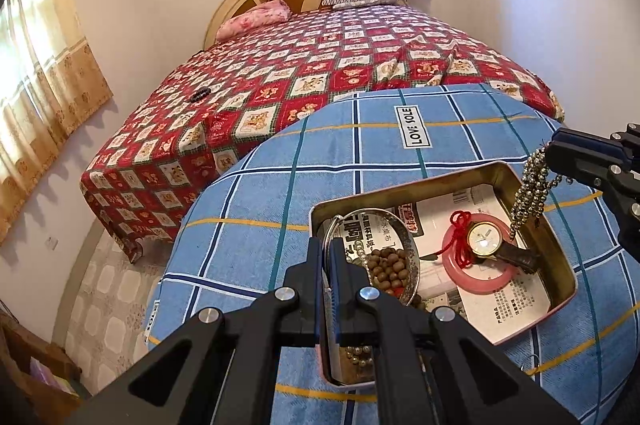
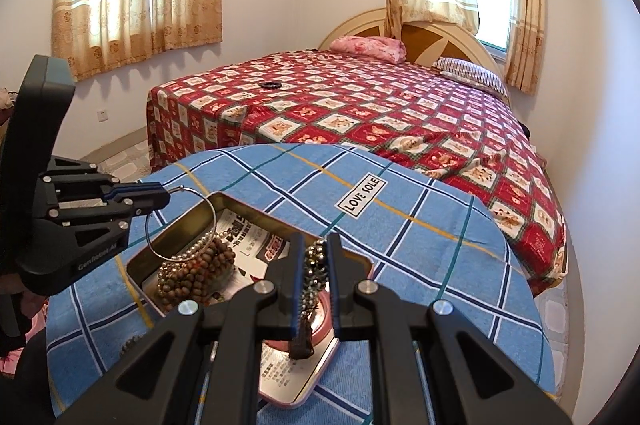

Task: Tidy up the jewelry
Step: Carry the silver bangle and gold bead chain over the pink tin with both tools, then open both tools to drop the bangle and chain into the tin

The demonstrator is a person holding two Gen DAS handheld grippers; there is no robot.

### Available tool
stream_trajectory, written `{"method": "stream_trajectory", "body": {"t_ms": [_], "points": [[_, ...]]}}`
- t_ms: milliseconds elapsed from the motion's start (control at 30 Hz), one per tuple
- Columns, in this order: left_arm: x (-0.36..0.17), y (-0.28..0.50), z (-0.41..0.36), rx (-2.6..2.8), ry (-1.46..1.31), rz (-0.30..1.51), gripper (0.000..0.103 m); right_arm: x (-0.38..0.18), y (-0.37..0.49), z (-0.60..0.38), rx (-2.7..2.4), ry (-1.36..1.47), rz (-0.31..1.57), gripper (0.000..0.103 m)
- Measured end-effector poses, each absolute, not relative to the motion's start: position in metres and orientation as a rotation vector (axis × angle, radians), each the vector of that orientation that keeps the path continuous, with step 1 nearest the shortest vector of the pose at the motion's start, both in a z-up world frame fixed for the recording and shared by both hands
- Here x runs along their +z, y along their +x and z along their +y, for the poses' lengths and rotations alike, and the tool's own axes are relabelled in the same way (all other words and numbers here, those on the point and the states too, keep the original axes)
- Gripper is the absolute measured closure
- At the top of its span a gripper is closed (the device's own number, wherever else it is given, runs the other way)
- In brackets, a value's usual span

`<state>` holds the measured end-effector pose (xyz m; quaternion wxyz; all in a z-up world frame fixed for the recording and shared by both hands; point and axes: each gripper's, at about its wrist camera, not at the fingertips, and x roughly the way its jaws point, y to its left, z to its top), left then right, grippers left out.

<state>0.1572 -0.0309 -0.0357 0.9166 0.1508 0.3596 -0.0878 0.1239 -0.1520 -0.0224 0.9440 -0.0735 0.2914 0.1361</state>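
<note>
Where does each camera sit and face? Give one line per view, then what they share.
Left wrist: on the left gripper, looking along its fingers shut on a silver hoop over the tin; right gripper at right.
Right wrist: on the right gripper, clamping a metal bead strand; left gripper at left.
Shared: tin, blue checked cloth, bed.

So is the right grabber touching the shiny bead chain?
Touching. The left wrist view shows the right gripper pinching the silver bead chain, which dangles from its fingers over the tin.

Left claw (image 1: 326, 257) pinched on thin silver bangle (image 1: 414, 245) over tin (image 1: 560, 265).
</note>
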Motion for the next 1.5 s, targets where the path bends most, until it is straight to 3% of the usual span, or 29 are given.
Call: {"method": "stream_trajectory", "body": {"t_ms": [633, 667, 767, 867, 933, 967, 1000, 1067, 1100, 1500], "points": [[-0.06, 0.17, -0.038, -0.165, 0.335, 0.793, 0.099, -0.053, 0.136, -0.148, 0.275, -0.158, 0.677, 0.09], [-0.06, 0.17, -0.039, -0.158, 0.339, 0.796, 0.099, -0.055, 0.137, -0.149, 0.272, -0.152, 0.685, 0.088], [-0.061, 0.171, -0.04, -0.153, 0.343, 0.799, 0.099, -0.058, 0.137, -0.152, 0.266, -0.138, 0.693, 0.071], [-0.062, 0.17, -0.04, -0.137, 0.349, 0.803, 0.097, -0.059, 0.135, -0.153, 0.258, -0.14, 0.698, 0.067], [-0.063, 0.169, -0.039, -0.129, 0.348, 0.805, 0.093, -0.059, 0.132, -0.154, 0.253, -0.139, 0.694, 0.058], [-0.063, 0.169, -0.038, -0.126, 0.348, 0.806, 0.083, -0.059, 0.131, -0.155, 0.251, -0.137, 0.691, 0.053], [-0.064, 0.168, -0.038, -0.115, 0.352, 0.802, 0.064, -0.059, 0.131, -0.155, 0.25, -0.135, 0.69, 0.053], [-0.062, 0.164, -0.038, -0.095, 0.364, 0.777, 0.035, -0.061, 0.13, -0.156, 0.248, -0.13, 0.696, 0.053], [-0.06, 0.162, -0.038, -0.091, 0.368, 0.756, 0.031, -0.062, 0.13, -0.157, 0.245, -0.13, 0.697, 0.052], [-0.05, 0.129, -0.02, -0.046, 0.328, 0.738, 0.031, -0.06, 0.101, -0.169, 0.196, -0.101, 0.694, 0.047]]}}
